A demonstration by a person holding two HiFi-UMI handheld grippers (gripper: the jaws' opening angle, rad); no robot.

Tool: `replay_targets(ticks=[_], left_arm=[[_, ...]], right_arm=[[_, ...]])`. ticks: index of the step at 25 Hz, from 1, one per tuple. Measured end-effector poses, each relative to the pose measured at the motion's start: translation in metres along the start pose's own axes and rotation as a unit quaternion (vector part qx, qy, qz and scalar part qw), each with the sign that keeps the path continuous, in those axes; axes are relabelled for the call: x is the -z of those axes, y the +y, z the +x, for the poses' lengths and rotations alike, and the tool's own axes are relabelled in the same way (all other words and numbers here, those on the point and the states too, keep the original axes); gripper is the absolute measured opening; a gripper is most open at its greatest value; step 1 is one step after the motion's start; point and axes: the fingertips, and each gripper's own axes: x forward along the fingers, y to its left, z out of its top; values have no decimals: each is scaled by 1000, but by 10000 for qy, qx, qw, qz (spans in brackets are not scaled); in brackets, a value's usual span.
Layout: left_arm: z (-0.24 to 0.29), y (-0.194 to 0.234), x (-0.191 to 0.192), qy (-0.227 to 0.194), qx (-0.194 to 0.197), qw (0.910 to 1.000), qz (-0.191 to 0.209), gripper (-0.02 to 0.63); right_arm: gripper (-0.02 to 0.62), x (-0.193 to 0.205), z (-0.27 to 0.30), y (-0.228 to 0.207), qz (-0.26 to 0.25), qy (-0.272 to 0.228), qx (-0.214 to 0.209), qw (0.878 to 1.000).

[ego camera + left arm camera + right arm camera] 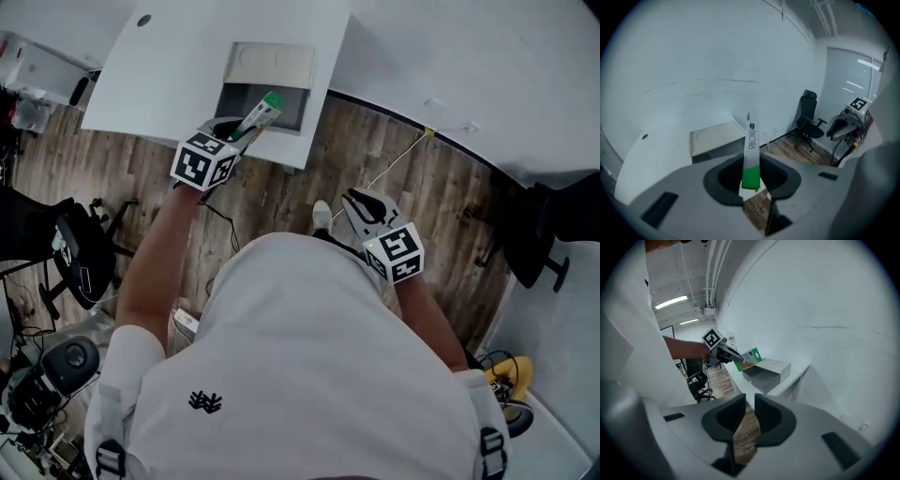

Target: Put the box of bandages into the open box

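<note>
Green-and-white bandage box (751, 140), slim, edge-on: green end pinched between the left gripper (751, 180) jaws, white end poking out past them.

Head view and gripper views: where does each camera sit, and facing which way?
Head view: on the person's head, facing steeply down; shows torso, both arms, left gripper by the open box, right gripper.
Left gripper view: on that gripper, along jaws clamped on the bandage box, toward the table.
Right gripper view: on that gripper, along empty, slightly parted jaws, toward the left forearm.
Both gripper views share the open box.
</note>
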Motion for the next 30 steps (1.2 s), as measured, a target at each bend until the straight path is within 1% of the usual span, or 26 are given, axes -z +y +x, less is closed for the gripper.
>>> replay_targets(ticks=[3,7,10,13,16,22,30], left_arm=[[26,11,-7,262,2,9989,393,94],[56,24,-3,691,53,9931,945,94],[77,29,4,909,114,9892,1147,94],[93,34,15,1150,98,9844,1325,94],[106,38,24,1343,64,9811,1389,94],[126,39,31,1490,31,9783,1442,95],[136,41,42,1594,-90,9789,1279,98]], right_arm=[[60,-4,3,-32,100,-32,-22,9999],[60,-4,7,-59,142,-23,-119,9998],[60,1,7,-78,143,50,-157,9998],[60,1,5,-94,157,0,-175,9997],[60,3,3,-107,179,42,-206,9996],[60,14,0,-125,238,213,-279,9991],[60,20,0,-129,292,305,-388,9984]])
